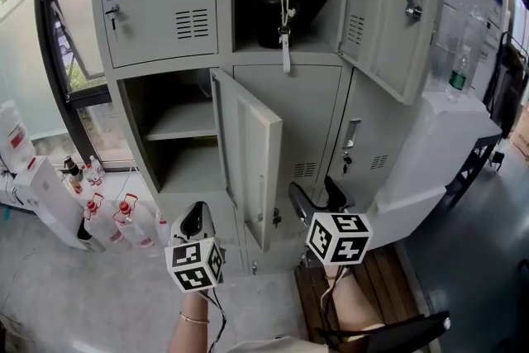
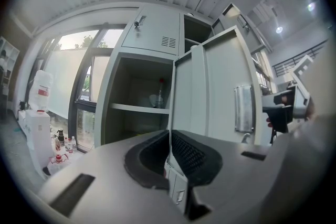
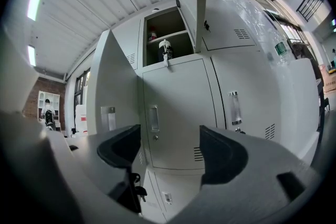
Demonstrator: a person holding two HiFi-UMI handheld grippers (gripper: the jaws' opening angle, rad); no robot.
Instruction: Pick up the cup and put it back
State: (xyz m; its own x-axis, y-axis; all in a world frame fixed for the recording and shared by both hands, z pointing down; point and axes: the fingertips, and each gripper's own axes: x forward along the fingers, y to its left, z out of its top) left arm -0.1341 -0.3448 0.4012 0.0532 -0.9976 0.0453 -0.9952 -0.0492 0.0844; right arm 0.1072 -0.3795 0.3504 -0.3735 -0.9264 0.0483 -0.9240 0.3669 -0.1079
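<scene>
Black cup (image 1: 271, 21) at shelf (image 1: 318, 50) edge; locker door (image 1: 248, 153) ajar

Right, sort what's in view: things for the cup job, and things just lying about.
For the job: cup in the upper open locker; right gripper, open and empty; left gripper, shut, empty.
Lying about: floor bottles; green-labelled bottle; lower open locker.

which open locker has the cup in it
The upper middle locker: a dark cup with a white lid stands in it. The other open locker, lower left, shows no cup.
</scene>
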